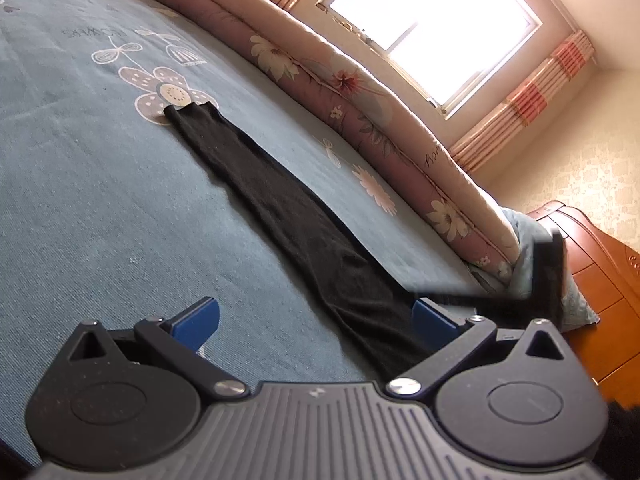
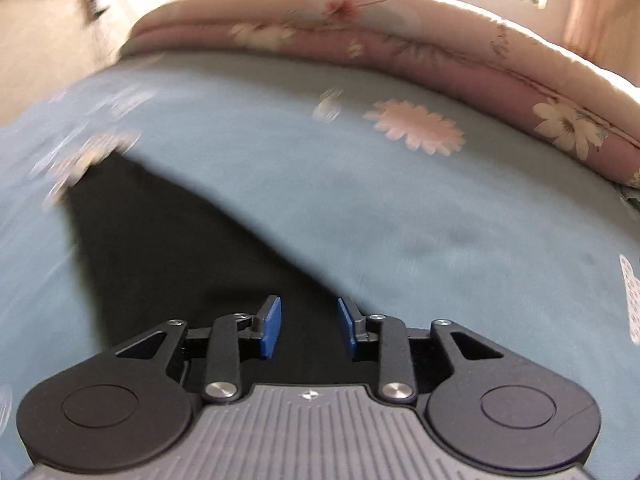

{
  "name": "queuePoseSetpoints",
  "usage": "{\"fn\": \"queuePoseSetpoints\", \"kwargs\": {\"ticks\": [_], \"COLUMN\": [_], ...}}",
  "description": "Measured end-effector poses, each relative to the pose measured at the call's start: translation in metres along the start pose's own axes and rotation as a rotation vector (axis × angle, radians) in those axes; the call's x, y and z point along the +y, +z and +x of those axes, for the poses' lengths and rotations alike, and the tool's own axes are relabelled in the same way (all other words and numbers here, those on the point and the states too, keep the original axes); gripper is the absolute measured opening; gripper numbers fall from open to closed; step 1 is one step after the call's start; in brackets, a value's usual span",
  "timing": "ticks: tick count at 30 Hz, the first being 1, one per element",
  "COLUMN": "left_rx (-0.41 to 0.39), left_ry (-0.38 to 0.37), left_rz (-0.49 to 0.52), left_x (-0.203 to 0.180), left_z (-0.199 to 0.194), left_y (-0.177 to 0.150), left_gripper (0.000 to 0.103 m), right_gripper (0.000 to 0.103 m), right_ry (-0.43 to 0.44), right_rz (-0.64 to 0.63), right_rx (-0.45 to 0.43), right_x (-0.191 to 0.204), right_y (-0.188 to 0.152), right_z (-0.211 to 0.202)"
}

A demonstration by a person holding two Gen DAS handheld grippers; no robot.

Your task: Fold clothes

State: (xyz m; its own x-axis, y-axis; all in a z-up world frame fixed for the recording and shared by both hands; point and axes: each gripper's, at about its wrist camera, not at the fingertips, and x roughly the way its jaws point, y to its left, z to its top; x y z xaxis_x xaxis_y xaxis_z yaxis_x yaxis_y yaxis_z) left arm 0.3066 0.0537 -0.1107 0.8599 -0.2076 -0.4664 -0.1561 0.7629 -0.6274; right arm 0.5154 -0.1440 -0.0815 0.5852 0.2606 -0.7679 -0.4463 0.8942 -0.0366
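Observation:
A long, narrow black garment [image 1: 280,208] lies flat on the blue flower-print bedsheet [image 1: 100,200] and runs away from me. My left gripper [image 1: 316,320] hovers over its near end, wide open, and its right pad [image 1: 434,320] sits at the cloth's edge without pinching it. In the right wrist view the same black garment [image 2: 172,240] spreads under my right gripper [image 2: 309,326]. Its blue pads [image 2: 272,328] stand a short way apart with dark cloth showing in the gap, and neither pad presses on it. That view is blurred.
A rolled pink floral quilt [image 1: 360,92] lines the far side of the bed. Beyond it are a bright window [image 1: 432,28] and striped curtains [image 1: 528,104]. A wooden cabinet [image 1: 600,280] and a pale blue pillow [image 1: 524,248] stand at the right. A dark blurred shape [image 1: 550,272] hangs there.

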Motion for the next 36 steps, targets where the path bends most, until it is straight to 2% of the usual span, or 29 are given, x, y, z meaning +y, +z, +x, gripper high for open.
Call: {"fn": "queuePoseSetpoints", "kwargs": {"ticks": [2, 6, 7, 9, 12, 18, 23, 27, 30, 36], "left_rx": [0.004, 0.002, 0.004, 0.007, 0.002, -0.021, -0.071, -0.084, -0.1, -0.152], "left_ry": [0.002, 0.01, 0.01, 0.004, 0.006, 0.018, 0.037, 0.036, 0.044, 0.054], "left_rz": [0.006, 0.006, 0.003, 0.001, 0.009, -0.01, -0.041, -0.061, -0.065, -0.127], "left_x": [-0.001, 0.0, 0.0, 0.0, -0.001, 0.002, 0.006, 0.009, 0.01, 0.019], "left_z": [0.001, 0.001, 0.001, 0.001, 0.0, -0.003, -0.01, -0.013, -0.016, -0.024], "left_y": [0.0, -0.001, -0.001, -0.001, -0.001, -0.001, 0.001, 0.003, 0.004, 0.008], "left_gripper": [0.102, 0.102, 0.102, 0.102, 0.102, 0.102, 0.102, 0.102, 0.102, 0.102], "right_gripper": [0.036, 0.036, 0.036, 0.036, 0.036, 0.037, 0.039, 0.039, 0.039, 0.04], "right_ry": [0.002, -0.021, -0.001, 0.045, 0.05, 0.026, 0.048, 0.098, 0.162, 0.193], "right_rz": [-0.061, -0.077, -0.043, -0.036, -0.1, -0.053, -0.045, -0.087, -0.126, -0.242], "right_rx": [0.056, 0.118, 0.107, 0.137, 0.164, 0.054, -0.03, -0.011, -0.031, -0.061], "right_x": [0.009, 0.017, 0.016, 0.017, 0.023, 0.019, 0.024, 0.049, 0.077, 0.14], "right_y": [-0.021, -0.061, -0.068, -0.074, -0.074, -0.044, 0.003, 0.031, 0.049, 0.096], "right_z": [-0.014, -0.016, -0.021, -0.029, -0.041, -0.032, 0.002, 0.048, 0.07, 0.106]}}
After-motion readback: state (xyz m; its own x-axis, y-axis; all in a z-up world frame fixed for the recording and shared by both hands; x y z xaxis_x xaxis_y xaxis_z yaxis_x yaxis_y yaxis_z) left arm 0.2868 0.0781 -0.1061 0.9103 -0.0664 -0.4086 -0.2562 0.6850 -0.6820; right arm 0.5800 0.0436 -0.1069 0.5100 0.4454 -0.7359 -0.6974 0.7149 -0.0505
